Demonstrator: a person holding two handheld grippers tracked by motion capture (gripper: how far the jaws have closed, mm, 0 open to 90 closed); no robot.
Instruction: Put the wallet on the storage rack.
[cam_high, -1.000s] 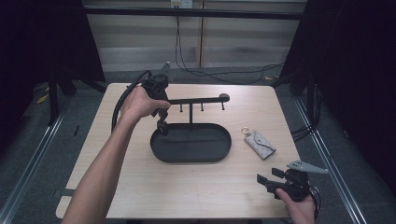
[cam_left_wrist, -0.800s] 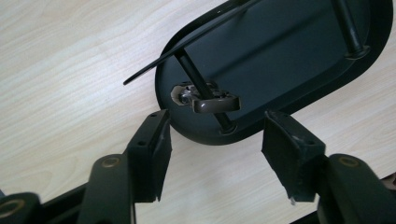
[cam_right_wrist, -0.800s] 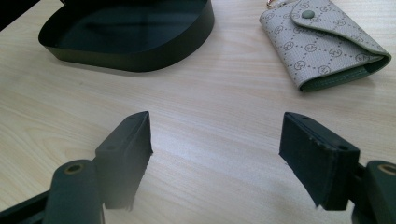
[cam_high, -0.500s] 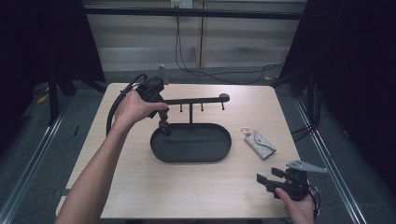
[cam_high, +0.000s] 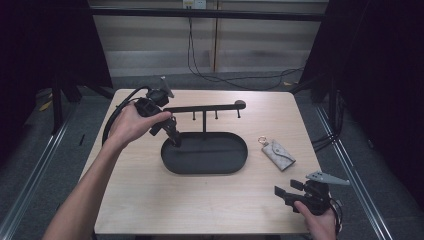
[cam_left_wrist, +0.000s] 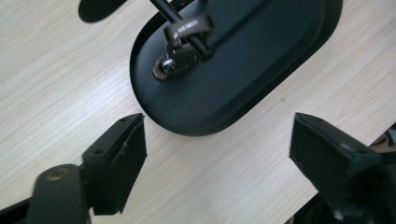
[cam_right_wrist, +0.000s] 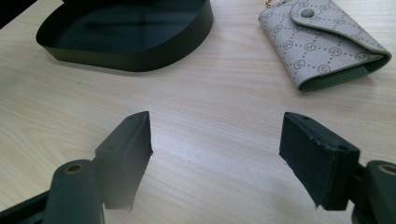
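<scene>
left gripper (cam_high: 172, 134) just opened, empty — keys (cam_left_wrist: 180, 58) hung on rack (cam_high: 204, 108) | right gripper (cam_high: 285, 192) apart, empty | next: pouch (cam_high: 278, 153) at 3 o'clock of tray (cam_high: 240, 162)

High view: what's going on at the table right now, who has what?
A person holds a gripper in each hand. The left gripper hangs over the left end of the black oval metal tray with its hook stand; its jaws have just been opening and nothing is between them. In the left gripper view, a small metal ring piece sits at the post's foot. The right gripper rests open and empty near the table's front right corner. The beige patterned key pouch lies untouched right of the tray.
</scene>
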